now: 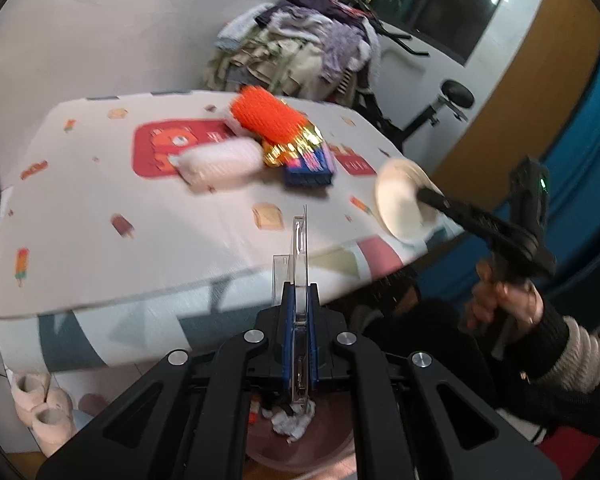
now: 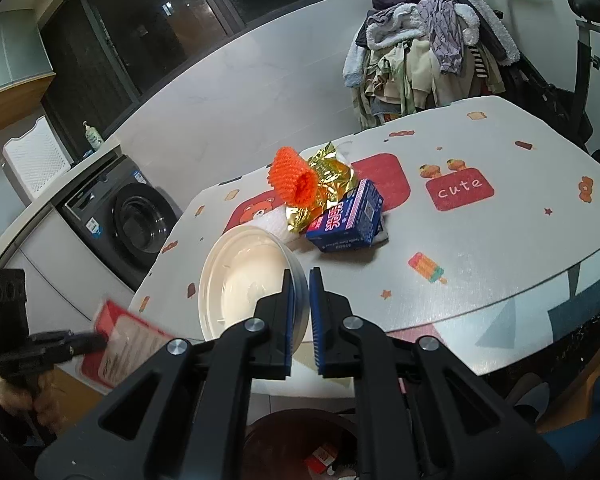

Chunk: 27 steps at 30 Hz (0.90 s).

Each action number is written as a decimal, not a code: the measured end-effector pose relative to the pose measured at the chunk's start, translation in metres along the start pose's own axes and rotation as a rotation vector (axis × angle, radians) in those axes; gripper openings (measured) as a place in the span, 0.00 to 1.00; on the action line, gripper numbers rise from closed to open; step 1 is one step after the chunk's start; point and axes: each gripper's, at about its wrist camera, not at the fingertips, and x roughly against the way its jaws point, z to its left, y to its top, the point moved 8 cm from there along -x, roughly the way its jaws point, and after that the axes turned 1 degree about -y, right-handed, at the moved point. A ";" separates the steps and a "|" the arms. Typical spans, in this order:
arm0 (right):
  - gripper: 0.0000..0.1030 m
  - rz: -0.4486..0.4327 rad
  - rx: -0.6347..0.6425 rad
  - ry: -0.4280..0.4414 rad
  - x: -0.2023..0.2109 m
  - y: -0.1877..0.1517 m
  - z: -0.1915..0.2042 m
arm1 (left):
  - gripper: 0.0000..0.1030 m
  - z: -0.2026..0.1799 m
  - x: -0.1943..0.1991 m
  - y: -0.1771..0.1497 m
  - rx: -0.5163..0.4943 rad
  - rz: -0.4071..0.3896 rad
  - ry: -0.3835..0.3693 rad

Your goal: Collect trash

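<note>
Our left gripper (image 1: 299,320) pinches a clear plastic package (image 1: 299,248) edge-on: light, stiff, slippery, so we clamp its flat edge. Right gripper (image 2: 300,312) nips the rim of the white bowl (image 2: 248,276) at the table (image 2: 500,248) edge. Bin (image 1: 300,440) waits directly below.

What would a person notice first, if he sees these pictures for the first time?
The bright orange foam net draws the eye first: it lies in the middle of the table on a gold foil wrapper, beside a blue box. Next, each gripper carries trash: the right gripper pinches a white bowl, and the left gripper clamps a clear plastic package.
</note>
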 end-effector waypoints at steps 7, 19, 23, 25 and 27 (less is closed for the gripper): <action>0.11 0.052 0.011 -0.007 -0.003 -0.033 -0.005 | 0.06 -0.010 -0.042 -0.057 -0.008 0.134 -0.022; 0.11 0.149 -0.003 -0.027 -0.021 -0.073 -0.018 | 0.07 -0.002 -0.128 -0.124 -0.059 0.291 0.051; 0.11 0.182 0.013 -0.024 -0.028 -0.086 -0.013 | 0.45 -0.002 -0.118 -0.113 -0.066 0.210 0.053; 0.11 0.198 0.023 -0.020 -0.030 -0.092 -0.009 | 0.51 0.001 -0.104 -0.101 -0.059 0.133 0.069; 0.11 0.218 0.038 -0.016 -0.033 -0.099 -0.005 | 0.57 0.007 -0.087 -0.091 -0.045 0.067 0.101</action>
